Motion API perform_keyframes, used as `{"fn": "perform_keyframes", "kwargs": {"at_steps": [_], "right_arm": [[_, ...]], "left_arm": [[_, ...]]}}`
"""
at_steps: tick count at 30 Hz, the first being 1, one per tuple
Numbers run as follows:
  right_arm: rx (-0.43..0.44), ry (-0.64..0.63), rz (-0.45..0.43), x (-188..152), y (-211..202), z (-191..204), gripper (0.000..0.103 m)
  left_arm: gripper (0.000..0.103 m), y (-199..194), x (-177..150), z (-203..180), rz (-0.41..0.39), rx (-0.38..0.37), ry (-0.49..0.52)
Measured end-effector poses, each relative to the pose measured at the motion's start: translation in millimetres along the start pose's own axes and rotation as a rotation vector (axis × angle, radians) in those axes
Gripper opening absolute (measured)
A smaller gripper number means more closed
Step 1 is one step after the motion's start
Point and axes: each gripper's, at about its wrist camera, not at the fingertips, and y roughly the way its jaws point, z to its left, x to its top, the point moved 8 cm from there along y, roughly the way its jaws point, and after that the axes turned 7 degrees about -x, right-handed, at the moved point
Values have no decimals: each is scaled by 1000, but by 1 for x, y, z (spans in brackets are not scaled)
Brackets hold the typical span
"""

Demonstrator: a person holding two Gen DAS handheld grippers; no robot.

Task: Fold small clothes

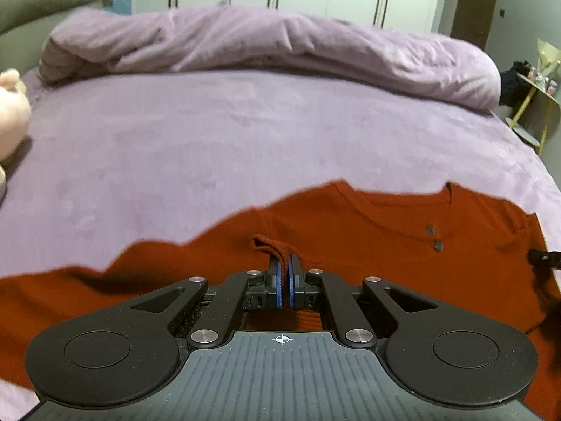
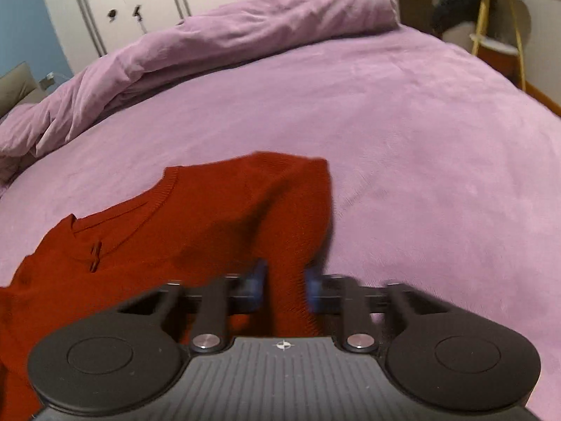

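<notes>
Left wrist view: my left claw [image 1: 284, 273] is pressed together, pinching a small edge of the red top [image 1: 368, 245] at 12 o'clock from the camera. The pinched bit stands up as a little loop, so I'd guess I'm lifting a sleeve end or hem ready to fold inward. The top lies spread on the purple bed [image 1: 210, 133], collar and two buttons [image 1: 434, 238] toward 2 o'clock. Rolled duvet [image 1: 263, 38] far at 12, a plush toy [image 1: 10, 112] at 9. A dark tip pokes in at 3 o'clock, likely my other claw.

Right wrist view: blurred. My right claw [image 2: 283, 284] sits astride a raised ridge of the red top, blue pads on both sides; jaws look narrow but can't tell if they press the cloth. The top's collar sits at 10 o'clock, bare bed from 12 to 3. Both grips at the near edge suit a fold away from me.
</notes>
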Motion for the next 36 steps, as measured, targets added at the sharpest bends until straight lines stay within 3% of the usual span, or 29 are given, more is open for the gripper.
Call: {"fn": "perform_keyframes", "kwargs": {"at_steps": [3, 5, 8, 12, 14, 16, 18, 21, 22, 23, 25, 27, 29, 31, 34, 36], "right_arm": [[-76, -33, -166, 14, -18, 0, 7], [-128, -8, -208, 16, -18, -9, 7], [-176, -50, -153, 3, -1, -12, 9], [-150, -13, -141, 2, -12, -19, 15], [-98, 32, -133, -1, -24, -26, 31], [-28, 54, -85, -12, -33, -28, 40], [12, 58, -41, -26, -36, -29, 40], [-12, -6, -41, -35, -33, -20, 37], [-18, -35, -50, -36, -32, -15, 16], [-2, -56, -55, -34, -32, -10, 13], [-51, -139, -82, -31, -33, -2, 5], [-134, -203, -151, -26, -37, -1, 6], [-190, -196, -136, -28, -30, -10, 6], [-193, -212, -128, -32, -27, -7, 7], [-255, -212, -172, -22, -42, -2, 9], [-219, -179, -234, -12, -54, 7, 12]], "left_arm": [[5, 0, 5, -1, -61, 17, 15], [5, 11, 1, -2, -56, 18, 19], [6, 38, -18, 0, 51, 42, 31], [10, 40, -28, 8, 66, 53, 9], [13, 38, -28, 15, 71, 36, -29], [13, 37, -28, 18, 77, 17, -61], [12, 38, -30, 19, 84, 10, -85], [12, 38, -32, 13, 94, 21, -81], [12, 36, -31, 10, 92, 19, -72], [14, 34, -31, 7, 89, 18, -62], [18, 30, -31, 3, 87, 19, -46], [22, 27, -31, 1, 88, 18, -35], [23, 28, -34, 0, 104, 22, -28], [24, 24, -34, 1, 103, 52, -29], [37, 12, -28, 0, 49, 105, -34], [42, 8, -21, -12, 10, 83, -25]]}}
